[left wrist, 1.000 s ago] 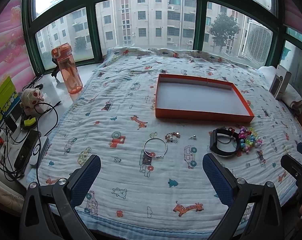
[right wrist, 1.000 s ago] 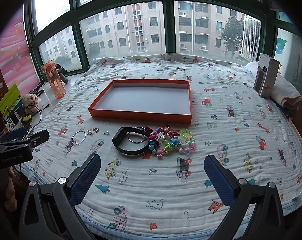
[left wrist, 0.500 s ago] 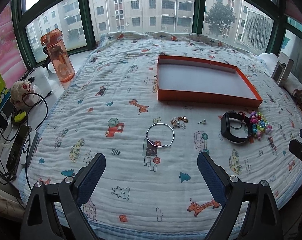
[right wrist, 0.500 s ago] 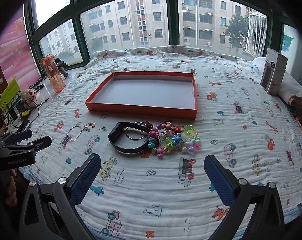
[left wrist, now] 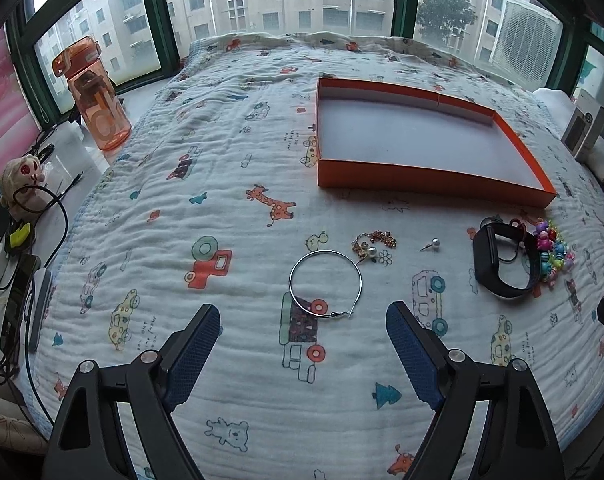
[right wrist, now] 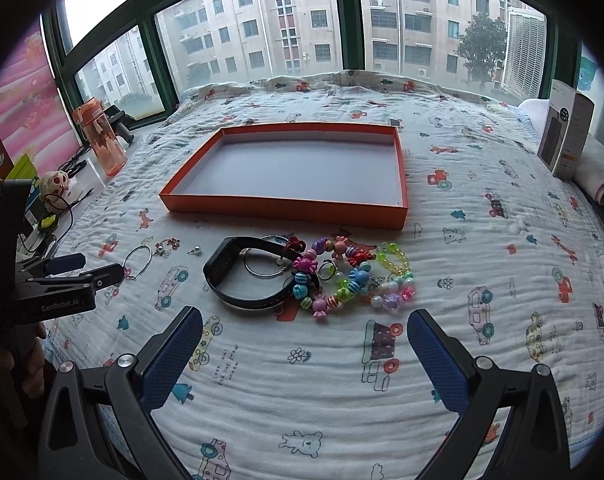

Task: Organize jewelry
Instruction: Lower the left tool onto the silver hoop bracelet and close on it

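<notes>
The left gripper [left wrist: 302, 344] hangs over the near part of the printed blanket [left wrist: 222, 184] with its fingers spread wide and nothing between them. The silver hoop [left wrist: 325, 285] lies flat on the blanket just beyond the gap between the two fingers. Just past the hoop, on its far right, lies a small gold chain piece [left wrist: 374, 242], and a pearl stud [left wrist: 433, 245] lies apart to the right of it.

The right gripper [right wrist: 302, 354] is likewise released, fingers wide apart and empty, over the near blanket. Just beyond it lies a cluster: a black band [right wrist: 246, 272] on the left, with colourful bead bracelets [right wrist: 342, 276] touching its right side and a thin ring [right wrist: 267, 262] inside its loop.

The orange tray [right wrist: 286, 207] sits on the blanket beyond the jewelry. An orange water bottle [left wrist: 98, 96] stands at the far left, off the blanket, near the window.
</notes>
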Tool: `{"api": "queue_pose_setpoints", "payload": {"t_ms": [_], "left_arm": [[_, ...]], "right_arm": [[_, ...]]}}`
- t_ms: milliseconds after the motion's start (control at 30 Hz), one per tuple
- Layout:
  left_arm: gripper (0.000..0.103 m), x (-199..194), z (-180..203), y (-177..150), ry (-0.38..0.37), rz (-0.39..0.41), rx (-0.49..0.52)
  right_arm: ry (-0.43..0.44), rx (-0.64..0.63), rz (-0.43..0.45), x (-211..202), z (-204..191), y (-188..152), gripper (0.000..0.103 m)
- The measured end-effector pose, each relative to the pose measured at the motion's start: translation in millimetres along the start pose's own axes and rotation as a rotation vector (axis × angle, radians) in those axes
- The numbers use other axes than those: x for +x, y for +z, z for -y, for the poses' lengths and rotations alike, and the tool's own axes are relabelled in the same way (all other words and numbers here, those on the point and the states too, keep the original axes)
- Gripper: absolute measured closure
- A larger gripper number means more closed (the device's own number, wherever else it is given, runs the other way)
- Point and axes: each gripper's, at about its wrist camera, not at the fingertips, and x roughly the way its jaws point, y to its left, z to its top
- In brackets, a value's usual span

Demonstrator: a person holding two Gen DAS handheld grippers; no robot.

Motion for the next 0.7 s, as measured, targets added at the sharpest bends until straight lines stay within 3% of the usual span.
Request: {"api": "queue_pose_setpoints", "payload": {"t_ms": [367,700], "left_arm": [[0.015,42.1,0.4,15.6,0.035,-0.064,-0.017],[0.017,50.6,-5.2,18.9,0.003,-0.082,-0.044]], "right_arm": [[0.021,0.007,-0.035,18.4,4.5,3.8,0.000],[0.038,0.001,-0.050,27.3,2.6,5.4,0.000]]}}
